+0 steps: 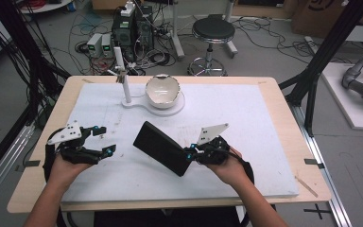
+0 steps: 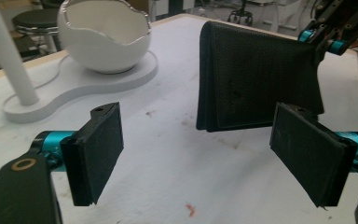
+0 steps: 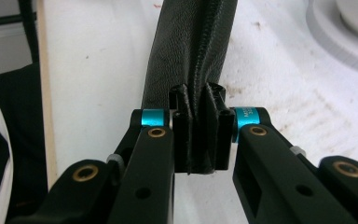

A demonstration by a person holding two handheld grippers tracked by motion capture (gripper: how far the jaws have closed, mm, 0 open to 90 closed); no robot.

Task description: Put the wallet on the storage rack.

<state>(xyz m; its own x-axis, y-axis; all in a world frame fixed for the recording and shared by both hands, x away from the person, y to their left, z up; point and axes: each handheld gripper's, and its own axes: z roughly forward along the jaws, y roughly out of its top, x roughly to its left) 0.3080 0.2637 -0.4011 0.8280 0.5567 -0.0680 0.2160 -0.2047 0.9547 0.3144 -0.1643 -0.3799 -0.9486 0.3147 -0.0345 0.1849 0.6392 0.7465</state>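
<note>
While the left gripper (image 1: 105, 140) waits at about 8 o'clock on the mat (image 1: 246, 113) with its jaws spread wide and nothing between them, the right gripper (image 1: 189, 153) at about 5 o'clock pinches one corner of a black wallet (image 1: 163, 147). The wallet sits near the mat's centre, tilted, its gripped corner raised and its far end pointing toward 10 o'clock; whether that end touches the mat cannot be told. In the right gripper view the pads (image 3: 182, 135) press both folded leaves together at the stitched edge. In the left gripper view the wallet (image 2: 256, 77) hangs between and beyond the open pads (image 2: 98, 149), its fold facing left. At 12 o'clock stands a white bowl (image 1: 162, 88) on a white base (image 1: 144, 105) with an upright post (image 1: 123, 75).

Handling, by judgement: the wallet looks light, soft and pebbled leather, likely to sag or fall open from a corner hold. The free long edge or the fold offers the left gripper firmer purchase. The bowl, with its jagged rim, looks fragile.
</note>
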